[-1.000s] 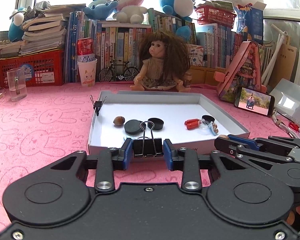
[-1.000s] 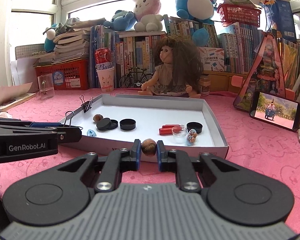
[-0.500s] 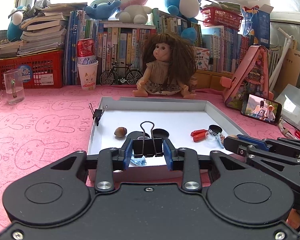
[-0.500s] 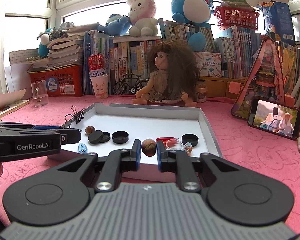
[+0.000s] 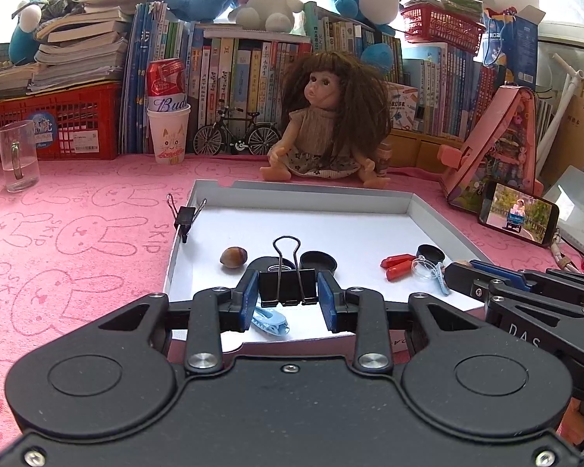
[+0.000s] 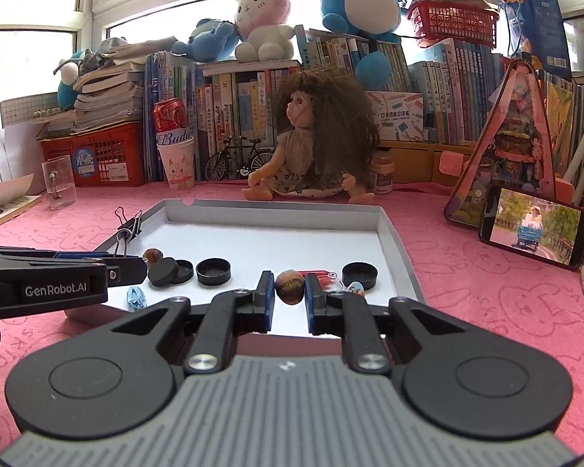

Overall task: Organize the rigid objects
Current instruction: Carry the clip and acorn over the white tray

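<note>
Both tongs carry a small item over the white tray (image 5: 428, 214).

The left tongs (image 5: 288, 295) pinch a black binder clip (image 5: 288, 286) above the tray's near edge, over a light blue clip (image 5: 270, 321) lying inside. The right tongs (image 6: 288, 292) are pressed onto a brown nut (image 6: 289, 286), also over the tray's near part. Inside the tray lie another nut (image 5: 233, 257), black caps (image 6: 213, 271) and red pieces (image 5: 397, 266); a second binder clip (image 5: 185, 216) grips its left wall.
</note>
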The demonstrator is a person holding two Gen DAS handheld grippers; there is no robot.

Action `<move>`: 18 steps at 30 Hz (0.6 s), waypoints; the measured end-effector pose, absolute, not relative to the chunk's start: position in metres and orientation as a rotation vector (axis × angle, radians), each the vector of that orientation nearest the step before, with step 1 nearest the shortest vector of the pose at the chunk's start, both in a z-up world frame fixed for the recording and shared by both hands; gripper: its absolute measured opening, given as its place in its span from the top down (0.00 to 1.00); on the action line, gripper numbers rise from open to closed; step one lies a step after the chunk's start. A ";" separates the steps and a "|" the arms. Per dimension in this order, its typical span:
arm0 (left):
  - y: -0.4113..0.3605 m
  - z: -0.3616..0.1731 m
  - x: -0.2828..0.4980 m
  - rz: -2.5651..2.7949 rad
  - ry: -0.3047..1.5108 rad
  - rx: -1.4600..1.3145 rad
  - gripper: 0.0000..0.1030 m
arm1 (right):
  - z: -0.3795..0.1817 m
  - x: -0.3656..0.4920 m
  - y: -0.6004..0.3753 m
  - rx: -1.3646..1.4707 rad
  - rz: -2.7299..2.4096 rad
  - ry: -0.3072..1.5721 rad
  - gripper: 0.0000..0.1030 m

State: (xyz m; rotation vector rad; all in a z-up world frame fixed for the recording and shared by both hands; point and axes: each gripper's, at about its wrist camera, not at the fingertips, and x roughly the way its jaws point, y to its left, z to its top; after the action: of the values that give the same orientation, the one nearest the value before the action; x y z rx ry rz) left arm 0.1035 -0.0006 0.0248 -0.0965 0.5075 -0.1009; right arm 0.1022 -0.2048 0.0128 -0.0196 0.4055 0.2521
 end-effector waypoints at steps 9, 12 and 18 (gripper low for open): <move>-0.001 0.020 0.114 -0.100 0.522 -0.102 0.70 | 0.007 0.117 -0.207 -0.009 0.238 0.432 0.81; 0.000 0.019 0.118 -0.098 0.523 -0.102 0.70 | 0.007 0.122 -0.209 -0.002 0.234 0.435 0.81; 0.006 0.035 0.146 -0.114 0.506 -0.103 0.70 | 0.016 0.148 -0.211 -0.021 0.243 0.440 0.81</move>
State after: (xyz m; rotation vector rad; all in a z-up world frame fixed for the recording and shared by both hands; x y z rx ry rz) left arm 0.1459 0.0063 0.0345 -0.1027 0.5058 -0.1143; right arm 0.1479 -0.2106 0.0164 -0.0212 0.4400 0.2426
